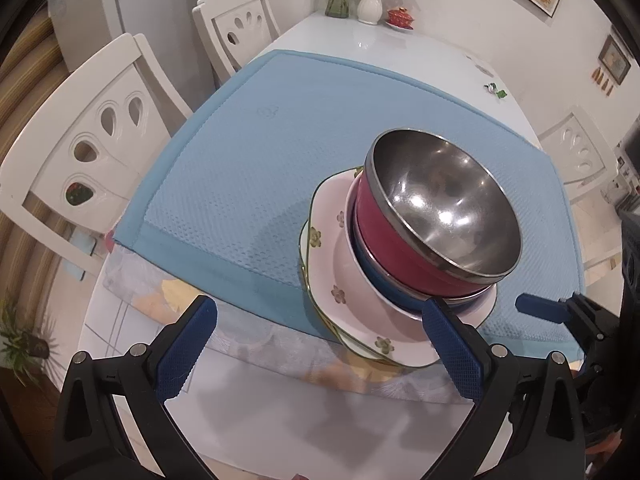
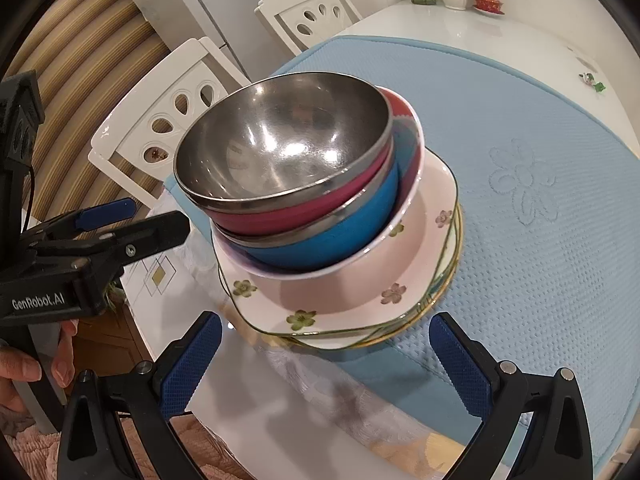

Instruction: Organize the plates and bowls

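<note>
One stack stands at the near edge of the blue mat (image 1: 240, 152). On top is a red steel-lined bowl (image 1: 440, 204) (image 2: 280, 160), nested in a blue bowl (image 2: 332, 236) (image 1: 384, 280), which sits in a white bowl (image 2: 384, 236). Under them lie pink flowered square plates (image 1: 360, 300) (image 2: 340, 300). My left gripper (image 1: 324, 348) is open near the stack's front left, its right finger close to the plate edge, nothing between its fingers. My right gripper (image 2: 326, 364) is open just before the plates, holding nothing. The left gripper (image 2: 132, 220) also shows at the left of the right wrist view.
The white table (image 1: 360, 36) carries vases with flowers (image 1: 370, 0) and a red lidded dish (image 1: 400, 18) at its far end. White chairs (image 1: 92, 140) stand along the left side, another chair (image 1: 576, 152) at the right. A hand (image 2: 24, 368) holds the left gripper's handle.
</note>
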`<state>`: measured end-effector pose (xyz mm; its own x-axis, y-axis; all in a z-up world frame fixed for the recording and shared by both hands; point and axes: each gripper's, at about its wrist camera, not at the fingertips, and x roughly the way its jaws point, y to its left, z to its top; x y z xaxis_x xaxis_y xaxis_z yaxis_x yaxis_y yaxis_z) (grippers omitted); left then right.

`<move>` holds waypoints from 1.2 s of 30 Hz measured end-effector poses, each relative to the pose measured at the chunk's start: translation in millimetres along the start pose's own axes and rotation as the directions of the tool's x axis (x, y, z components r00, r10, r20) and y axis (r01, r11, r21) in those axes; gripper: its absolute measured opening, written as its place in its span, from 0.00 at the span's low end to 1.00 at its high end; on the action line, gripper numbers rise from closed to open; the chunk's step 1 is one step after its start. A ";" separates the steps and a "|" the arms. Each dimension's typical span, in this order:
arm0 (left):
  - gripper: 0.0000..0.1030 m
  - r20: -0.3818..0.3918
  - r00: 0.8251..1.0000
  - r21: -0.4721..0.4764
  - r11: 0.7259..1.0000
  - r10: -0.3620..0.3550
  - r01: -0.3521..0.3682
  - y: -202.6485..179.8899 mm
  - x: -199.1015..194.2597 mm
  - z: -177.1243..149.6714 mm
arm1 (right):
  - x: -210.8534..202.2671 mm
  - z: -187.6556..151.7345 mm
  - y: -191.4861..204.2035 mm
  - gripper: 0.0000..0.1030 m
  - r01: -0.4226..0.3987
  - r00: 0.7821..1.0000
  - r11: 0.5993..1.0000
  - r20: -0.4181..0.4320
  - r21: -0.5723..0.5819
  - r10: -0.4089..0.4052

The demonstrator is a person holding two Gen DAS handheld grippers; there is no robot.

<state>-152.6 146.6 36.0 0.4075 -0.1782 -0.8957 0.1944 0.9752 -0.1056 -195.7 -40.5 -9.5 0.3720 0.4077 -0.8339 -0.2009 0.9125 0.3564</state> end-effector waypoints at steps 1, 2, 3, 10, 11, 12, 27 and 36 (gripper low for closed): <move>1.00 0.003 1.000 -0.005 1.000 0.000 0.000 0.1 -0.6 0.2 | -0.6 -0.5 -1.1 1.00 0.000 1.000 1.000 0.000 0.001 0.000; 1.00 0.006 1.000 -0.010 1.000 0.000 0.000 0.2 -1.0 0.5 | -1.7 -1.4 -2.5 1.00 -0.002 1.000 1.000 0.000 0.001 0.002; 1.00 0.007 1.000 -0.016 1.000 0.001 -0.001 -0.1 -1.6 0.5 | -2.2 -1.2 -3.3 1.00 -0.003 1.000 1.000 0.002 0.001 0.003; 1.00 0.012 1.000 -0.015 1.000 0.003 -0.003 -7.3 -3.1 0.7 | -6.1 -3.8 -5.1 1.00 -0.012 1.000 1.000 0.007 -0.018 0.012; 1.00 0.011 1.000 -0.013 1.000 0.002 -0.002 -8.2 -2.9 0.7 | -6.5 -4.1 -5.1 1.00 -0.013 1.000 1.000 0.007 -0.021 0.013; 1.00 0.012 1.000 -0.012 1.000 0.002 -0.002 -9.2 -2.9 0.5 | -6.9 -4.0 -5.0 1.00 -0.014 1.000 1.000 0.008 -0.024 0.014; 1.00 0.025 1.000 -0.016 1.000 0.003 -0.002 -11.4 -5.7 2.1 | -6.4 -2.1 -6.7 1.00 -0.012 1.000 0.999 0.001 -0.036 0.012; 1.00 0.017 1.000 -0.020 1.000 0.002 -0.002 -9.9 -4.1 2.7 | -5.2 -2.7 -6.0 1.00 -0.005 1.000 0.999 -0.006 -0.033 0.005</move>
<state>-153.8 137.3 41.8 0.4232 -0.1782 -0.8883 0.1757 0.9780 -0.1125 -198.8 -48.2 -8.4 0.3659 0.4120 -0.8345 -0.2323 0.9087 0.3468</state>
